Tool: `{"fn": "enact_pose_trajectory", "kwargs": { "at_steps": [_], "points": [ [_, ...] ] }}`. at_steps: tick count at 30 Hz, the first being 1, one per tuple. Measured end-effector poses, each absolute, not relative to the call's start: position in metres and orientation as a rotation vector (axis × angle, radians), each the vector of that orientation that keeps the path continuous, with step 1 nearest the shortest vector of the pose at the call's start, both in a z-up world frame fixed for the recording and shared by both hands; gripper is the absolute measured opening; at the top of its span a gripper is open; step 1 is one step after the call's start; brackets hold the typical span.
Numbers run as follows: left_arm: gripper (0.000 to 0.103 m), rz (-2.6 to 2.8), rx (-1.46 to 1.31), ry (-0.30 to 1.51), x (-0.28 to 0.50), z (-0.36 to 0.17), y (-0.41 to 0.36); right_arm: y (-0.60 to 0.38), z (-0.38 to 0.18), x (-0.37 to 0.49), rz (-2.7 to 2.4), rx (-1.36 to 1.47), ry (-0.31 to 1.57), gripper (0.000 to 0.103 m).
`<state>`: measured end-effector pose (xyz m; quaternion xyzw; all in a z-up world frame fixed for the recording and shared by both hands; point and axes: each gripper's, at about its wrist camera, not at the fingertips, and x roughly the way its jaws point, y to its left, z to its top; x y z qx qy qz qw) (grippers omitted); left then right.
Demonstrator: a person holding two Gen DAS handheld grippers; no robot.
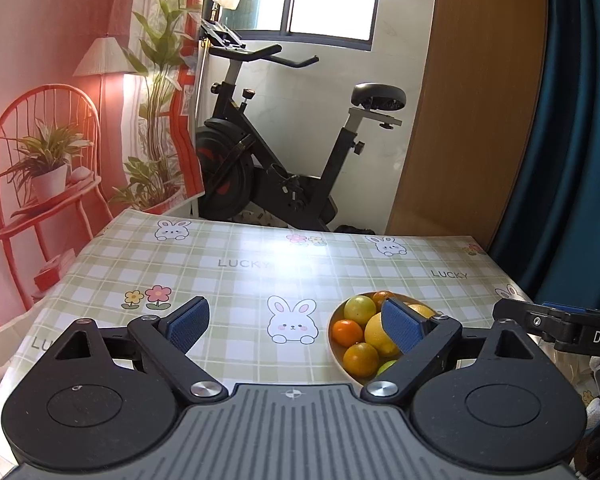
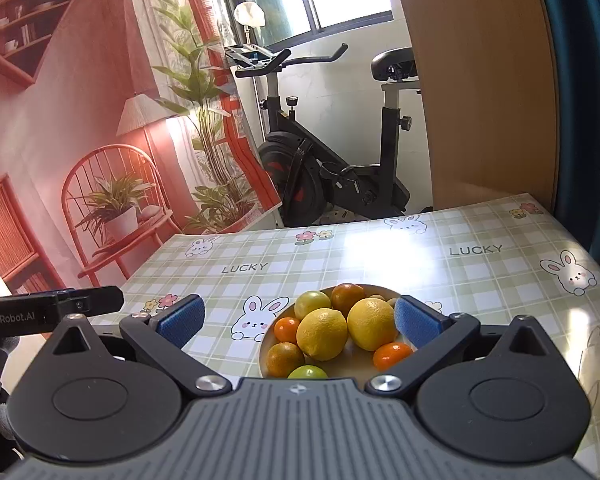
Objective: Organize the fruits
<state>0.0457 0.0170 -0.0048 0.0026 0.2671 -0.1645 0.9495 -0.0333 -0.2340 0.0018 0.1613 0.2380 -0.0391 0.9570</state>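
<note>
- The left tongs [image 1: 296, 326] are seen spread wide, with nothing between the blue pads [image 1: 188, 326]; only tablecloth lies in the gap.
- The right tongs [image 2: 300, 320] are likewise spread wide and empty; their pads touch no fruit.
- The plate [image 2: 265, 350] of fruit is seen resting on the table [image 2: 480, 280], below and between the right tongs' pads in the right wrist view.
- In the left wrist view the plate [image 1: 333, 320] lies to the right of the gap, partly hidden behind the right-hand pad of the left tongs.
- Two lemons [image 2: 322, 334] are noted side by side at the plate's centre, touching; the left one's long axis runs roughly toward the camera, tilted slightly to the left at its far end, while the other's cannot be judged.
- Around them lie small oranges [image 2: 287, 329], round, so no heading is recorded.
- A green fruit [image 2: 308, 372] sits at the near rim; a yellow-green one [image 2: 312, 304] sits at the far left.
- The tip of the right tongs is visible at the right edge of the left wrist view; the left tongs' tip shows at the left edge of the right wrist view.
- The table is covered with a green checked cloth printed with rabbits.
- Beyond the table an exercise bike [image 1: 268, 160] is seen standing under a window [image 1: 332, 0].
</note>
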Motion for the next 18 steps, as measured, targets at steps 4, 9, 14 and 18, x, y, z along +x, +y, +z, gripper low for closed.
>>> {"fn": "enact_pose_trajectory", "kwargs": {
  "at_steps": [4,9,14,18],
  "points": [
    [0.095,-0.333,0.014,0.517,0.035,0.002,0.019,-0.230,0.008,-0.043,-0.109,0.333,0.522,0.103],
    [0.095,-0.296,0.065,0.490,0.021,0.007,0.018,-0.220,0.012,-0.054,-0.151,0.278,0.536,0.103],
    [0.095,-0.259,0.098,0.472,0.012,0.008,0.018,-0.211,0.012,-0.062,-0.161,0.248,0.539,0.103],
    [0.095,-0.243,0.103,0.459,0.009,0.011,0.019,-0.205,0.010,-0.064,-0.151,0.232,0.554,0.103]
  ]
}}
